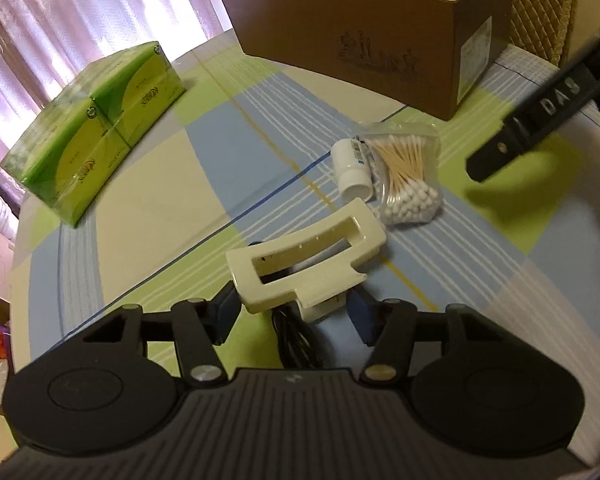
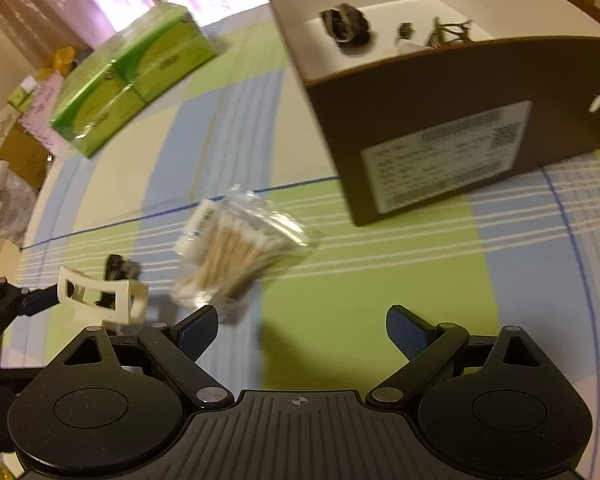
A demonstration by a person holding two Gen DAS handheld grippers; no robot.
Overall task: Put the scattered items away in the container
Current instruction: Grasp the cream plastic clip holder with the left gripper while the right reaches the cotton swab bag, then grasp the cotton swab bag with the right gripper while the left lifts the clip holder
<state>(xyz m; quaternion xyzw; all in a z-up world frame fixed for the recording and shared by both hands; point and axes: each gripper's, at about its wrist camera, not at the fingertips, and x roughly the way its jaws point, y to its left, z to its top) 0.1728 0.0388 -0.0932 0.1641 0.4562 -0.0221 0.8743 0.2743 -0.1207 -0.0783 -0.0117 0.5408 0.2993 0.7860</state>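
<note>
Checked surface (image 1: pixel 148 184) cluttered. Your left tool (image 1: pixel 290 312) clamps cream hair clip (image 1: pixel 304 264); right tool (image 2: pixel 300 330) wide, empty. Next, I judge: lift clip into brown box (image 1: pixel 340 20); swab bag (image 1: pixel 408 172), white bottle (image 1: pixel 350 168) remain.

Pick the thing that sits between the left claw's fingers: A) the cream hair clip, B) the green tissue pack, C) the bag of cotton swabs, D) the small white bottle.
A: in the left wrist view the cream hair clip sits between the left claw fingers, while the swabs, bottle and tissue pack lie farther off on the tablecloth.
</note>
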